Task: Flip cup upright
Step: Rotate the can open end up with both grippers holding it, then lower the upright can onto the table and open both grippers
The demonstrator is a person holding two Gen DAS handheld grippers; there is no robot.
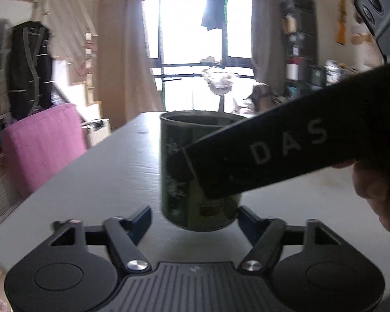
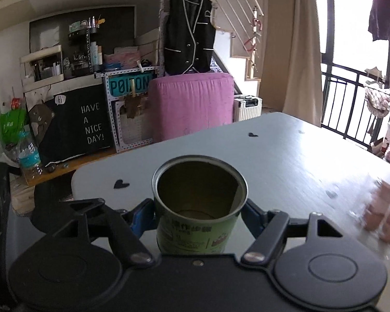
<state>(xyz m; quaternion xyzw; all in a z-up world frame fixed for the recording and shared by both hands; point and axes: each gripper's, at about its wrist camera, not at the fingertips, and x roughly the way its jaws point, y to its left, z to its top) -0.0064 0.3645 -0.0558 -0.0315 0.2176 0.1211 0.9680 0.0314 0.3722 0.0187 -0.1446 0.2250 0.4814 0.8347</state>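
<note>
The cup [image 2: 199,215] is a green printed tin can, upright with its open mouth up. My right gripper [image 2: 197,219] is shut on the cup, its blue-padded fingers [image 2: 140,217] pressing both sides. In the left wrist view the cup [image 1: 179,182] is blurred and seems to hang just above the grey table [image 1: 104,182], with the right gripper's black body [image 1: 273,156] across it. My left gripper [image 1: 195,219] is open, its fingers either side of the cup's base and apart from it.
A pink covered chair [image 2: 192,104] stands beyond the table's far edge. Small black heart stickers [image 2: 121,184] lie on the table. A hand [image 1: 377,195] holds the right gripper. Shelves, a hanging vest and a balcony window fill the background.
</note>
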